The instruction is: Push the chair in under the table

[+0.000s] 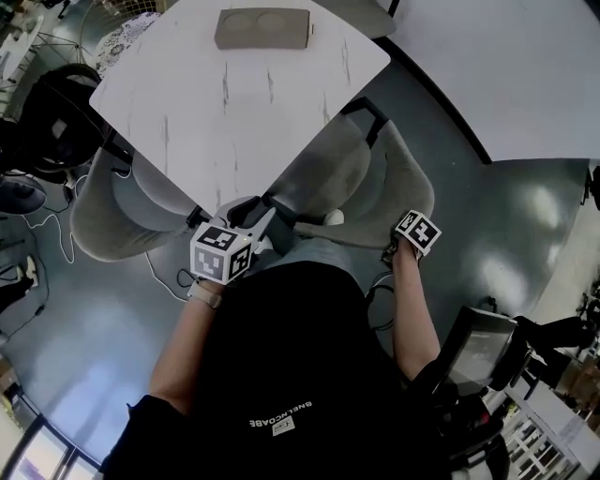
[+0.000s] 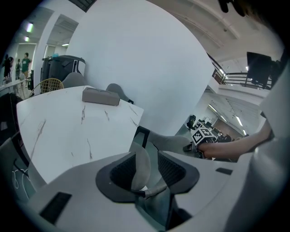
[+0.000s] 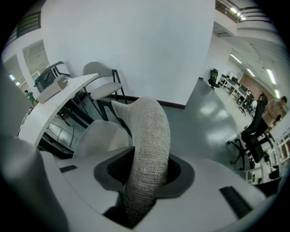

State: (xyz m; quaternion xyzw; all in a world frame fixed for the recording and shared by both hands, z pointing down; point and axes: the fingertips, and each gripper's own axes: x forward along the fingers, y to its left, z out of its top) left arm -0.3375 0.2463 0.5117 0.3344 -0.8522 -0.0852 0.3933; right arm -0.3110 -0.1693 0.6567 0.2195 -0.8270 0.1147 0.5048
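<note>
Standing at the 5 o'clock edge of the white marbled table [image 1: 216, 103], the grey upholstered chair [image 1: 328, 173] has its seat front right at that edge. How far it reaches under cannot be told. Its curved back faces the person. The left gripper [image 2: 147, 174] is clamped on the thin rim of the back at the chair's 8 o'clock end. The right gripper [image 3: 145, 179] is clamped on the woven rim at about 4 o'clock. A second grey chair [image 1: 117, 211] sits at the table's 8 o'clock side, and a grey block [image 1: 262, 28] lies at the table's 12 o'clock end.
</note>
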